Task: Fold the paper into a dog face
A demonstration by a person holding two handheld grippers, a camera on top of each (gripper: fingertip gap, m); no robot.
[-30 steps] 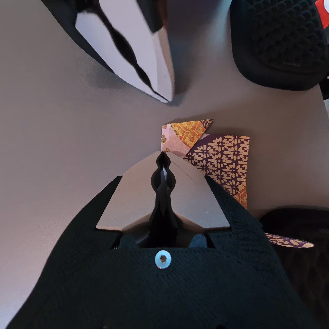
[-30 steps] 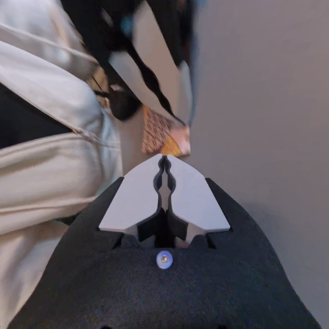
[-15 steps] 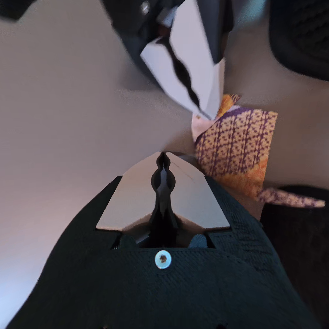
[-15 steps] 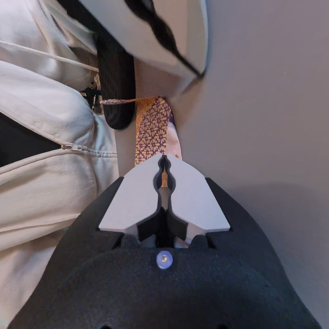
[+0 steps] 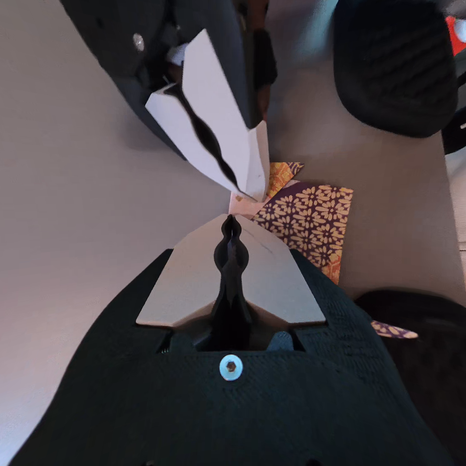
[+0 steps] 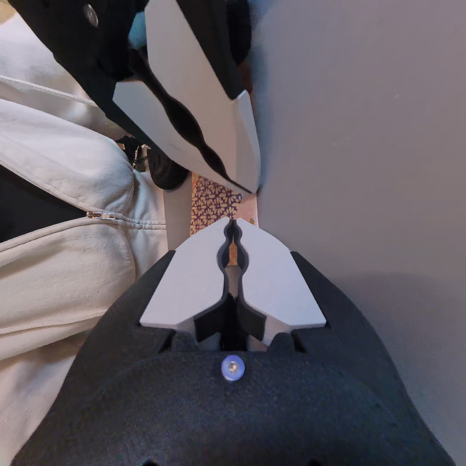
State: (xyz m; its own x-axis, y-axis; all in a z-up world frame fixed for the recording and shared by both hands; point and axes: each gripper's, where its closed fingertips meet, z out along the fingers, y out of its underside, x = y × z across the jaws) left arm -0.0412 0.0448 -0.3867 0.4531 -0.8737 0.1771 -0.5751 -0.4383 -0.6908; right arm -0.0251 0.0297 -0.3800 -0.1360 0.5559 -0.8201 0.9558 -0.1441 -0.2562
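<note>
The folded paper [image 5: 307, 222], purple with gold flowers and an orange patch, lies flat on the grey table [image 5: 88, 201]. Its pale corner [image 5: 243, 205] points toward my left gripper [image 5: 231, 222], which is shut, with its tip just short of that corner. My right gripper [image 5: 252, 199] comes in from above, shut, with its tip down on the pale corner. In the right wrist view the right gripper [image 6: 233, 220] is shut over the paper [image 6: 211, 201], and the left gripper [image 6: 252, 191] points at it from the far side.
A black textured object [image 5: 393, 63] sits past the paper at the top right. Another black object [image 5: 416, 327] lies at the near right with a purple paper strip [image 5: 393, 332] on it. A person in a pale zipped jacket [image 6: 63, 201] sits at the table's edge. Left and right tips are no more than a few centimetres apart.
The right gripper has come down from above the table until its tip rests on the paper's pale corner. The left gripper swung aside and is back with its tip at that corner.
</note>
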